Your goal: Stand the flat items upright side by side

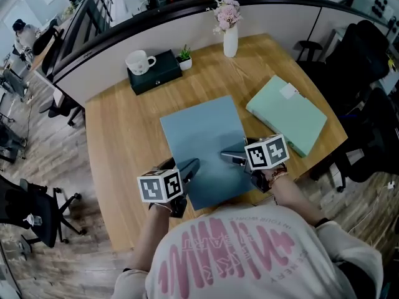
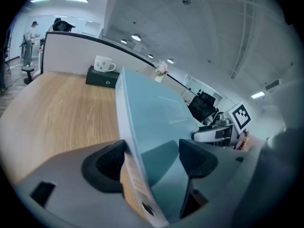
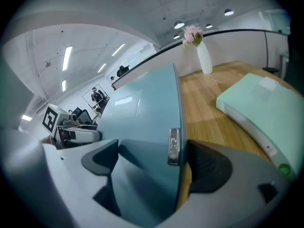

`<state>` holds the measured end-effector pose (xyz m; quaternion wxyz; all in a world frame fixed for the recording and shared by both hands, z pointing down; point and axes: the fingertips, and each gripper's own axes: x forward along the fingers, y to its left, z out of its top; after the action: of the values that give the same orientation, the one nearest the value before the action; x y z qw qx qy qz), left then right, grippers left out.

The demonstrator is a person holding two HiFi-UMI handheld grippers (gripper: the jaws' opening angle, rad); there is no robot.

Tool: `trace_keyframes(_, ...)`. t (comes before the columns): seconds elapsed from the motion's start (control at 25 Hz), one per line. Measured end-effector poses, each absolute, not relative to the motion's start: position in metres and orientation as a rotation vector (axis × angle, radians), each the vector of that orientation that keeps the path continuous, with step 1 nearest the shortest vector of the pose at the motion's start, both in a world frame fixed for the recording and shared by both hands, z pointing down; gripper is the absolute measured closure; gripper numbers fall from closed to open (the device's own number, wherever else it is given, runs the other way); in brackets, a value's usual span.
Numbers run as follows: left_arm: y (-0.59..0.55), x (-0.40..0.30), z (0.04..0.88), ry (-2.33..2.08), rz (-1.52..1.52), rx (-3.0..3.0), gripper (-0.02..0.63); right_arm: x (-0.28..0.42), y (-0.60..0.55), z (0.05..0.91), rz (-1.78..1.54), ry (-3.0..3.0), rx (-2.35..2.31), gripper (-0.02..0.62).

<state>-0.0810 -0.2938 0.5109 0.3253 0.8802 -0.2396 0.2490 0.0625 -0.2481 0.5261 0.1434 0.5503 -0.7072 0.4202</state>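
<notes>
A blue box folder (image 1: 206, 142) lies in the middle of the wooden table (image 1: 118, 136), its near edge tipped up between both grippers. My left gripper (image 1: 187, 170) holds the near left corner; in the left gripper view (image 2: 149, 160) its pads sit against the folder (image 2: 152, 108) from both sides. My right gripper (image 1: 234, 159) straddles the near right edge. In the right gripper view (image 3: 152, 163) the jaws stand wide around the folder (image 3: 142, 113), with slack beside the pads. A pale green folder (image 1: 287, 114) lies flat at the right, apart from both grippers.
At the table's far side stand a white vase with pink flowers (image 1: 230, 39), a small potted plant (image 1: 184, 58), and a white mug (image 1: 140, 61) on a black box (image 1: 156, 73). Office chairs surround the table. The green folder (image 3: 259, 103) lies close to the right edge.
</notes>
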Motion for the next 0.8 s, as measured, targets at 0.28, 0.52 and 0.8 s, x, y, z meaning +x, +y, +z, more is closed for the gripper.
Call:
trace_keyframes(0.28, -0.297, -0.080, 0.488, -0.693, 0.520, 2.358, 0.285, 0.067, -0.254, 0.503, 1.038, -2.081, 1.594, 0.135)
trace_keyframes(0.52, -0.304, -0.072, 0.465, -0.798, 0.428, 2.409, 0.279, 0.077, -0.269, 0.485, 0.911, -2.126, 1.540, 0.135)
trace_keyframes(0.8, -0.310, -0.066, 0.444, -0.892, 0.372, 2.409, 0.279, 0.084, -0.285, 0.469, 0.803, -2.160, 1.471, 0.135)
